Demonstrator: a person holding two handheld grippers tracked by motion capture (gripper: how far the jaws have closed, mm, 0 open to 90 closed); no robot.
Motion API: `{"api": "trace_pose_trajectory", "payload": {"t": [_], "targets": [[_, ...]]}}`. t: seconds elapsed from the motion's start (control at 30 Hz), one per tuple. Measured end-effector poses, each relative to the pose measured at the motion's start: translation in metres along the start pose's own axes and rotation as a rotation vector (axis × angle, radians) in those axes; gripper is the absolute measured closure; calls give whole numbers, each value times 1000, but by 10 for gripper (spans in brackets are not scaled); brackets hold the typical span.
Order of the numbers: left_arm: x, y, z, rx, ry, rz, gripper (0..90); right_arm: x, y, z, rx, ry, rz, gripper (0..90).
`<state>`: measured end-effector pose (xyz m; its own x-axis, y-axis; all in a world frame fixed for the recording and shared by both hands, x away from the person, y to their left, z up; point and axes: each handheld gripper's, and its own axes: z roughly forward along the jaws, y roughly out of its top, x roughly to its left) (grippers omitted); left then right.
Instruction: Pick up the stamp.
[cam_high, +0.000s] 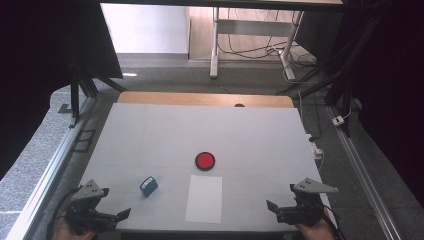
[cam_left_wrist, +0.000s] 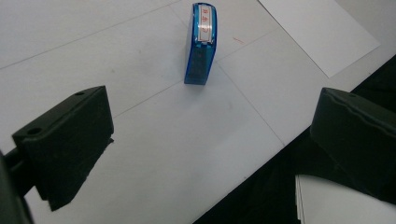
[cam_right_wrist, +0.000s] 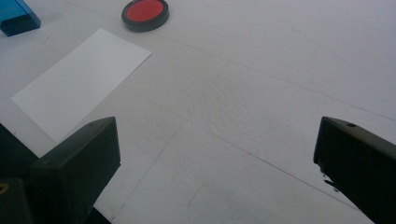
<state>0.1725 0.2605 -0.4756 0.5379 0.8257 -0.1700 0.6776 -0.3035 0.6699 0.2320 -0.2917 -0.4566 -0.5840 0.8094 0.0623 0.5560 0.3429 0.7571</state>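
A blue stamp lies on the white table top at the front left; in the left gripper view the blue stamp lies ahead of the jaws and apart from them. A round red ink pad sits near the middle. In front of it lies a white sheet of paper. My left gripper hovers at the front left corner, open and empty. My right gripper is at the front right, also open and empty. Beyond its jaws are the paper, the ink pad and the stamp.
The table's front edge runs just under both grippers, with dark floor below it. A wooden strip borders the far edge. Metal rails flank the table, and cables and a desk frame stand behind it.
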Motion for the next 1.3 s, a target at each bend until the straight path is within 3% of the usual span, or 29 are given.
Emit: {"api": "trace_pose_trajectory", "payload": {"t": [0.2,0.63,1.03,1.3], "targets": [[0,0,1,9,12,-6,0,4,1,2,24,11,-44,5],[-1,2,4,42,3,7,0,4,1,3,33,32,-48,6],[-1,3,3,38,-12,-5,0,4,1,4,37,40,-51,6],[-1,5,2,11,-14,12,0,5,1,5,46,41,-59,7]]}}
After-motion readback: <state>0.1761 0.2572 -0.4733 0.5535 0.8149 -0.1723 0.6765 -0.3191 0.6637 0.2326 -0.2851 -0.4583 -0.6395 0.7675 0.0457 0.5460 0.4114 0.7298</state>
